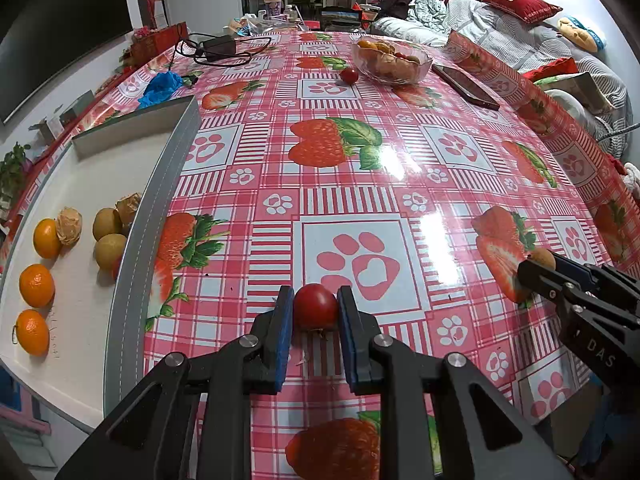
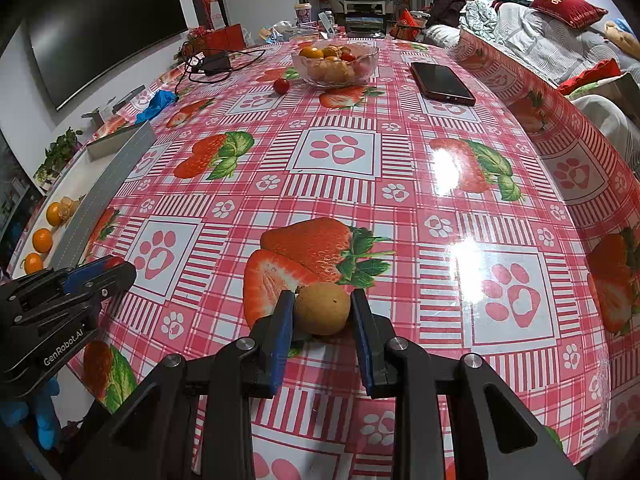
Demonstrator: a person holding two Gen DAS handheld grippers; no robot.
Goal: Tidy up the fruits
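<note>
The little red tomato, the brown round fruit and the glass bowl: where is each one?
red tomato (image 1: pixel 315 306): left wrist view, its front face.
brown round fruit (image 2: pixel 322 309): right wrist view, its middle.
glass bowl (image 2: pixel 365 67): right wrist view, its right wall.

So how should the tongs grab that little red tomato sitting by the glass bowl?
Grip the loose tomato across its round middle, one finger on each side, coming down from above or from the near side. It is smooth and ball-shaped, so a pinch off centre would probably let it slip. The glass bowl stands close on its right, so keep the fingers away from that rim.
</note>
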